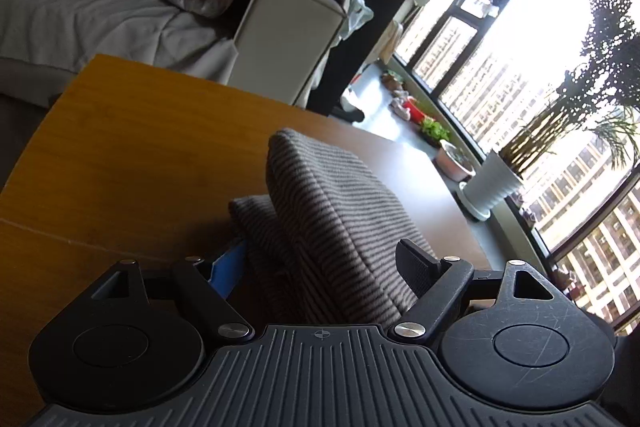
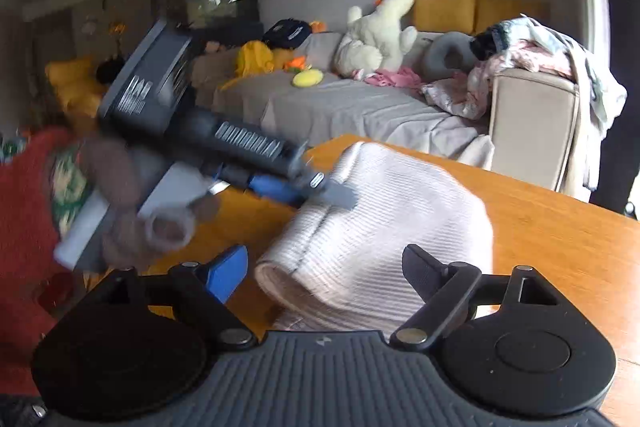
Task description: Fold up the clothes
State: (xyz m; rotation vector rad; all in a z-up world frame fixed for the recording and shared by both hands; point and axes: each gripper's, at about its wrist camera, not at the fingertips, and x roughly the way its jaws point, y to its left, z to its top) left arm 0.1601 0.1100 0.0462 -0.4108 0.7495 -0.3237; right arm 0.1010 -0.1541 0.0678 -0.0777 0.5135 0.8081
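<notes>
**Folded garment on the table, both grippers spread wide**

Here is the wooden table (image 2: 540, 227), broad and orange-brown, running out toward a grey-covered sofa (image 2: 340, 107) where a white plush toy (image 2: 380, 27) sits among loose laundry. On the tabletop lies the striped garment (image 2: 384, 223), folded into a thick bundle (it reads pale in the right wrist view, grey-brown in the shadowed left wrist view (image 1: 320, 219)).

The left gripper (image 1: 320, 267) hovers right over the near end of the bundle, fingers spread wide either side of the cloth, pads not pressing it. From the right wrist camera that same tool (image 2: 332, 193) shows blurred at the bundle's far side, held by a hand (image 2: 132, 211) in a red sleeve (image 2: 24, 211).

The right gripper (image 2: 324, 271) is splayed wide too, cloth between its fingers but nothing gripped.
</notes>
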